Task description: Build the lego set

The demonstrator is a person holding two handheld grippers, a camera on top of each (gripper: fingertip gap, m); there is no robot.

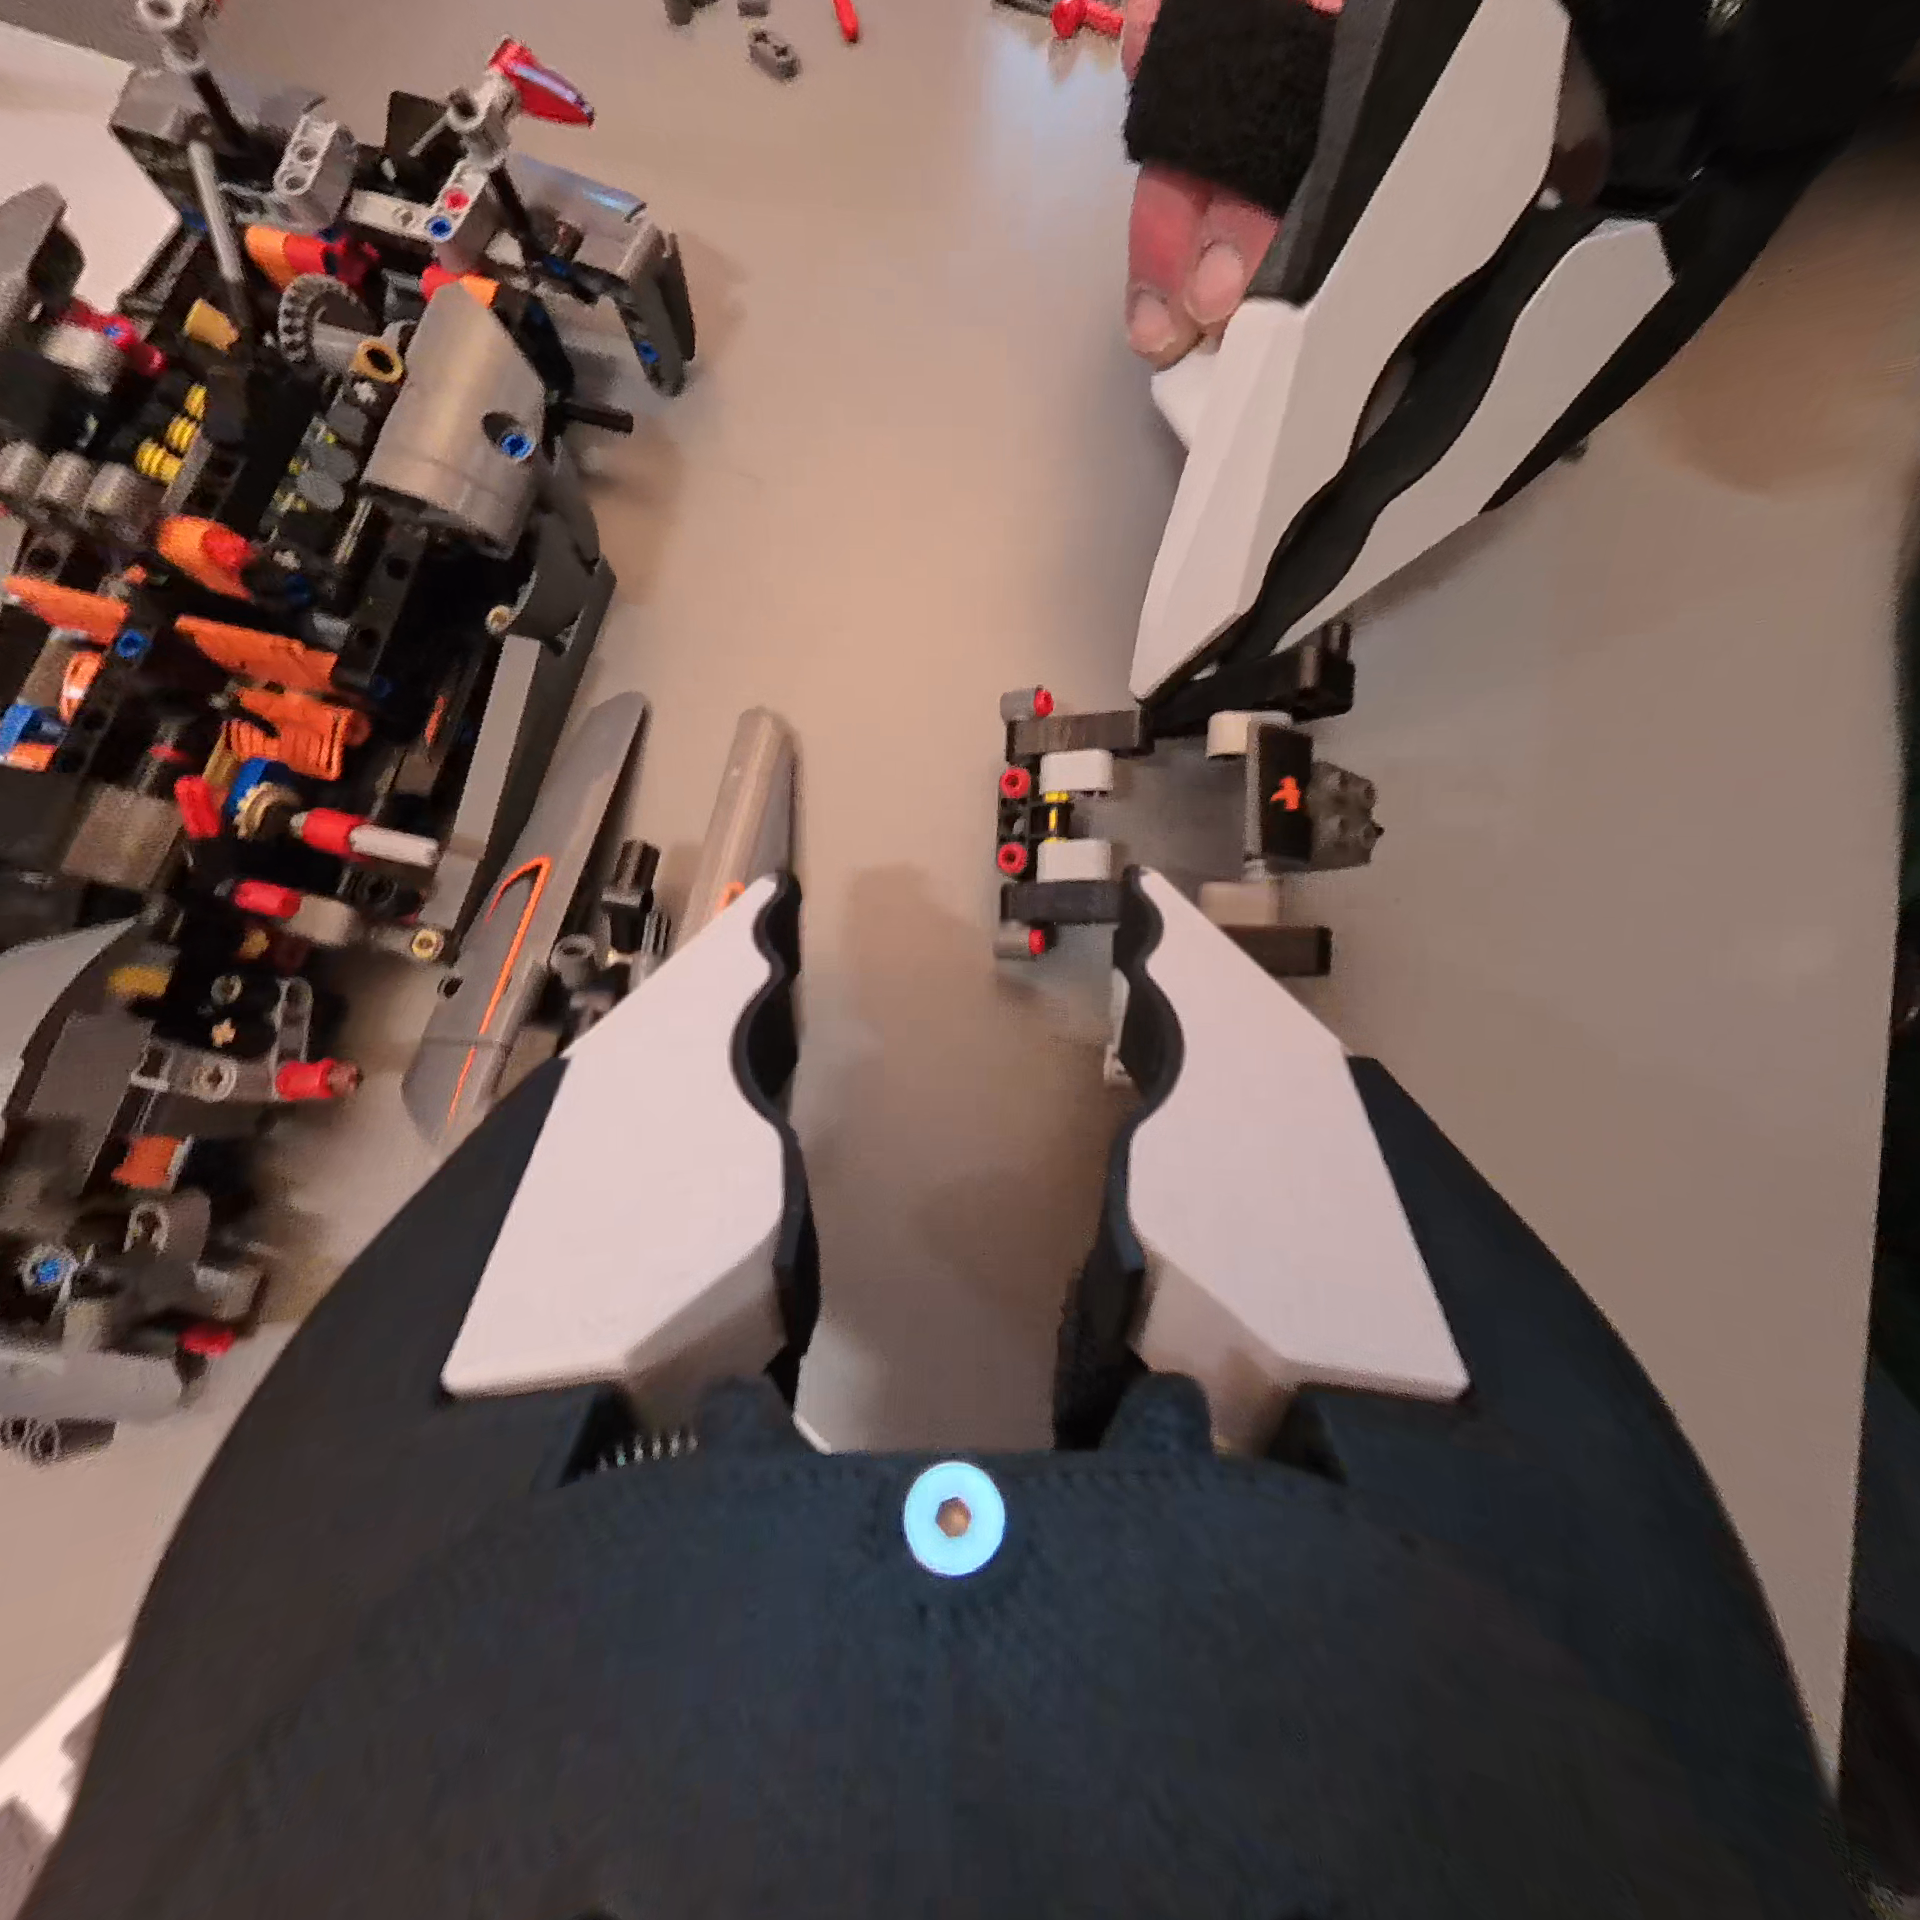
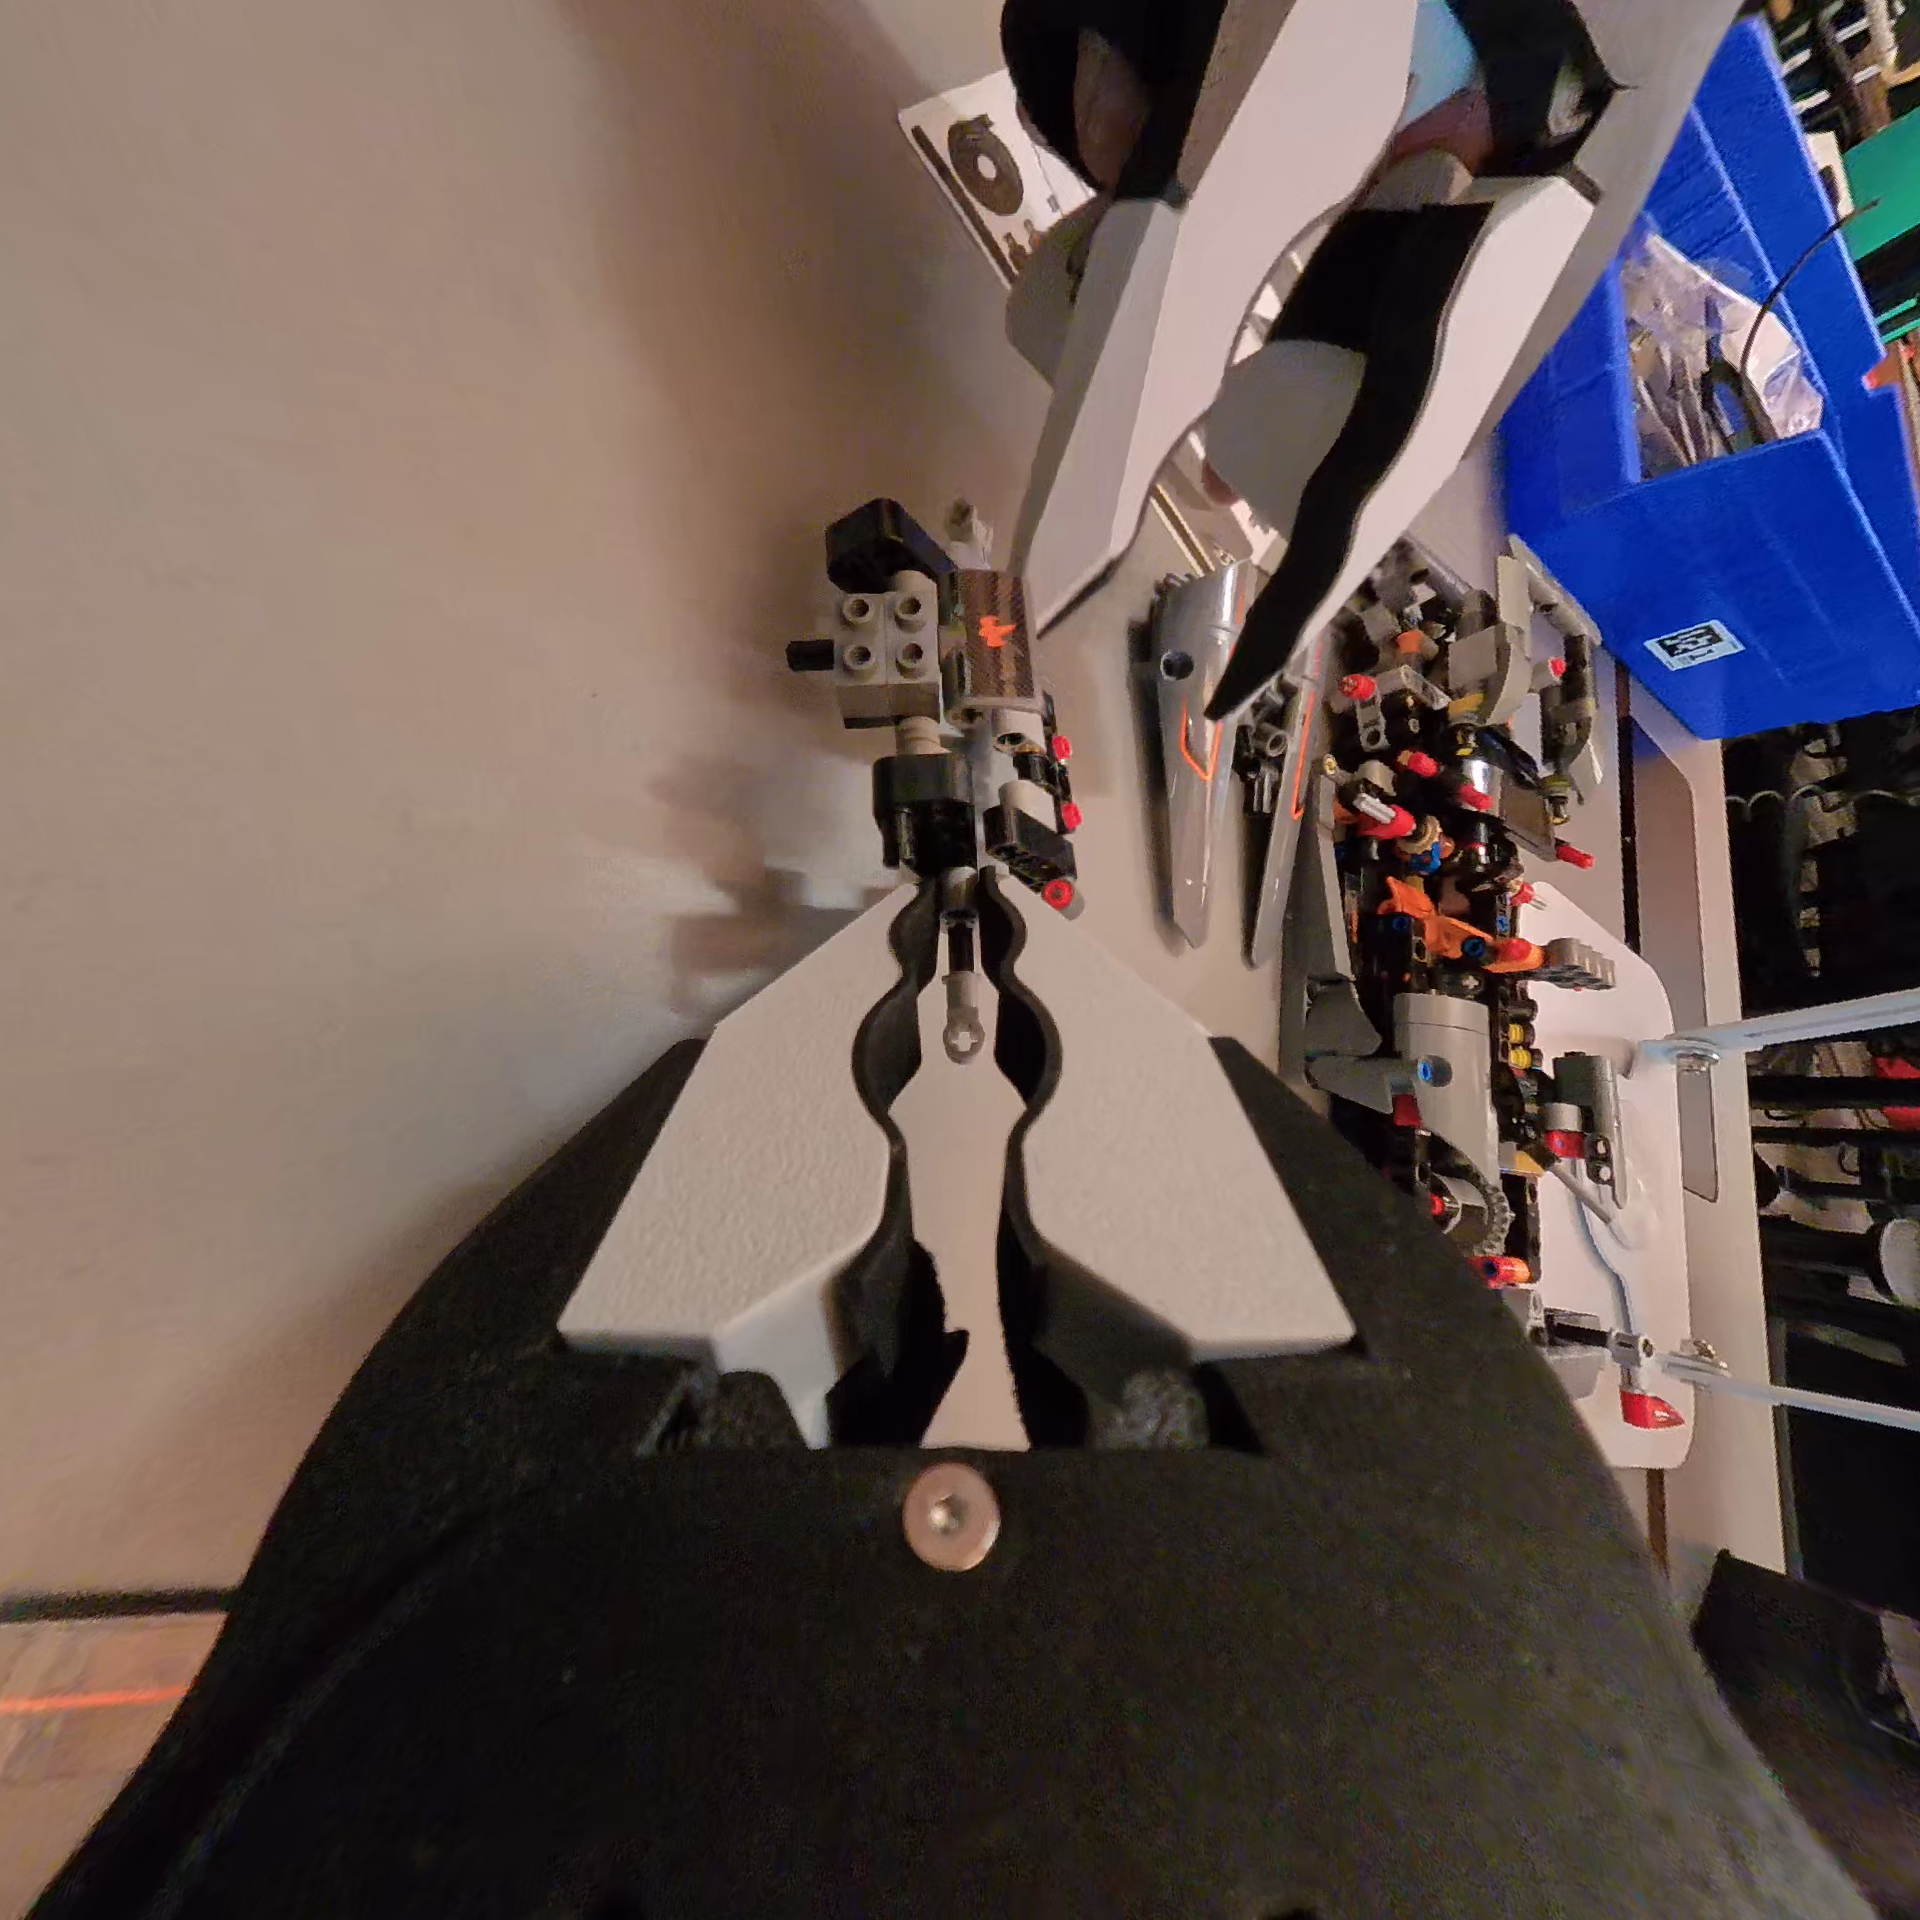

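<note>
A small grey and black sub-assembly (image 1: 1081, 774) with red pins and an orange-marked tile sits at the centre right of the pale table (image 1: 914, 468). My right gripper (image 2: 951, 899) is shut on a thin black axle at its near end, and the sub-assembly (image 2: 935, 675) stands just past the fingertips. The right gripper also shows in the left wrist view (image 1: 1169, 691), coming in from the upper right. My left gripper (image 1: 961, 899) is open and empty, its right fingertip against the sub-assembly's near black beam. It hangs open above the sub-assembly in the right wrist view (image 2: 1132, 660).
The large black, grey and orange model (image 1: 260, 623) fills the left side (image 2: 1455, 914). Two grey panels with orange lines (image 1: 540, 904) lie beside it. Loose pieces (image 1: 774, 52) lie far off. A blue bin (image 2: 1714, 499) and a printed sheet (image 2: 977, 166) stand beyond. A gloved hand (image 1: 1184, 270) holds the right gripper.
</note>
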